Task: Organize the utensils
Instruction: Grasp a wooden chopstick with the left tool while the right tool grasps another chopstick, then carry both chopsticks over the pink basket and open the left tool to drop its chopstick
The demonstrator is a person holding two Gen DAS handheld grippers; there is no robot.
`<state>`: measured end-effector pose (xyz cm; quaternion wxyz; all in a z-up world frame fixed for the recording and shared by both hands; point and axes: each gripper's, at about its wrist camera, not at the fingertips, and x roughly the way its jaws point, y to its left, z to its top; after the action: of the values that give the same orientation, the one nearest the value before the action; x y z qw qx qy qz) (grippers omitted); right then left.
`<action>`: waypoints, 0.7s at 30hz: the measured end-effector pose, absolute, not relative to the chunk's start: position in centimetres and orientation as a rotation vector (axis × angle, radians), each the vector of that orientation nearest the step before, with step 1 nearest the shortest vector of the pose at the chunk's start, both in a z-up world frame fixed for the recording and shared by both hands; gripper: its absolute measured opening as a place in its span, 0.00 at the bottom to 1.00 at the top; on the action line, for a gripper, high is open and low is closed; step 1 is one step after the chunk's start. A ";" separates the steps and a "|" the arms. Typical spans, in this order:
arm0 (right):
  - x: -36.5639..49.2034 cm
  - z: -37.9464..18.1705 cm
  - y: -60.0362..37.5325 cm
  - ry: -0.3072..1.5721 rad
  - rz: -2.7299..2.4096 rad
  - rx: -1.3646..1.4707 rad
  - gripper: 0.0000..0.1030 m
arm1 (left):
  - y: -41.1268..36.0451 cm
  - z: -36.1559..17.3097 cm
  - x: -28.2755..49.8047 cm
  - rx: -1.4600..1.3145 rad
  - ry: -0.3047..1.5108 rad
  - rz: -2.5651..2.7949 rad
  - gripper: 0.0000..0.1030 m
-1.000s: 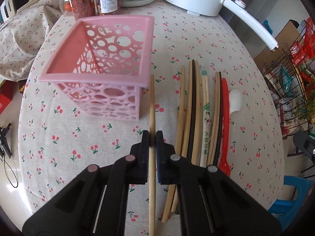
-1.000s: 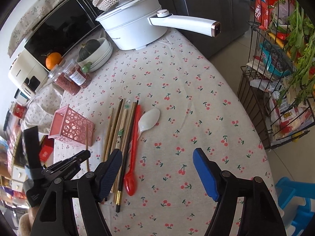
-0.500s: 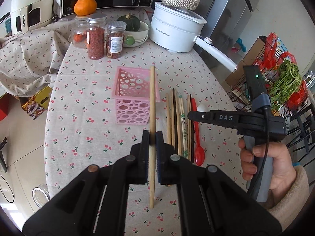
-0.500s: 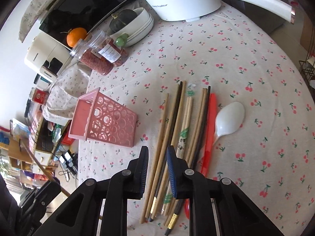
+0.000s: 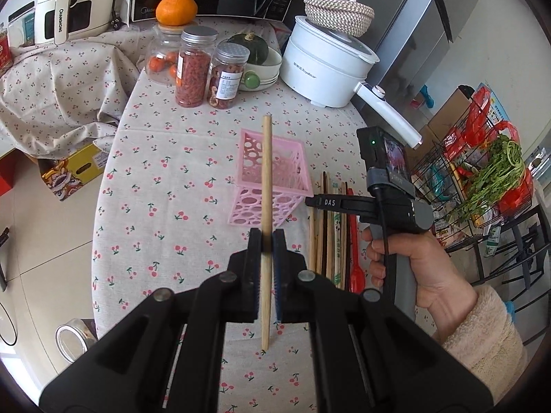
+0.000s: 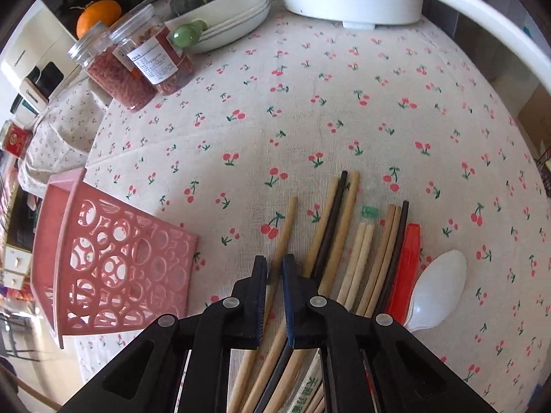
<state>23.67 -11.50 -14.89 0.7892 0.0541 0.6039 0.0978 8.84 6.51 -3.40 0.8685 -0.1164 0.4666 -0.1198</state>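
My left gripper (image 5: 266, 237) is shut on a light wooden chopstick (image 5: 266, 179) and holds it upright, high above the table, in line with the pink perforated basket (image 5: 272, 175). My right gripper (image 6: 274, 265) is low over the row of chopsticks (image 6: 347, 241), its jaws nearly closed around the leftmost wooden chopstick (image 6: 286, 230); I cannot tell if they grip it. The basket (image 6: 113, 261) stands to its left. A red spoon (image 6: 404, 265) and a white spoon (image 6: 435, 289) lie at the row's right end. The right gripper also shows in the left wrist view (image 5: 310, 201).
Two spice jars (image 5: 206, 69), a bowl with a squash (image 5: 258, 62), a white electric pot (image 5: 327, 65) with a long handle and a microwave stand at the table's back. A wire rack (image 5: 482, 179) with greens stands right of the table.
My left gripper has lifted the chopstick up and away from the table. My right gripper has narrowed from wide open and come down onto the leftmost chopstick of the row.
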 end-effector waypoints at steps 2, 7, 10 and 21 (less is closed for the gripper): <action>23.3 -14.8 -10.5 1.285 0.204 0.033 0.08 | 6.6 -3.6 9.0 -0.249 0.981 -0.247 0.07; 22.7 -14.7 -10.7 1.262 0.202 0.050 0.08 | 6.8 -3.6 9.1 -0.258 0.979 -0.233 0.07; 21.8 -13.9 -12.1 1.253 0.218 0.115 0.08 | 7.1 -3.2 8.7 -0.254 0.961 -0.231 0.07; 16.2 -5.5 -14.6 1.068 0.312 0.179 0.06 | 7.4 -0.3 7.2 -0.246 0.848 -0.246 0.07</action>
<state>16.21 -14.62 -5.55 0.8453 0.0847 0.5063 0.1479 7.19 7.42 -0.27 0.8968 -0.1189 0.4092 -0.1187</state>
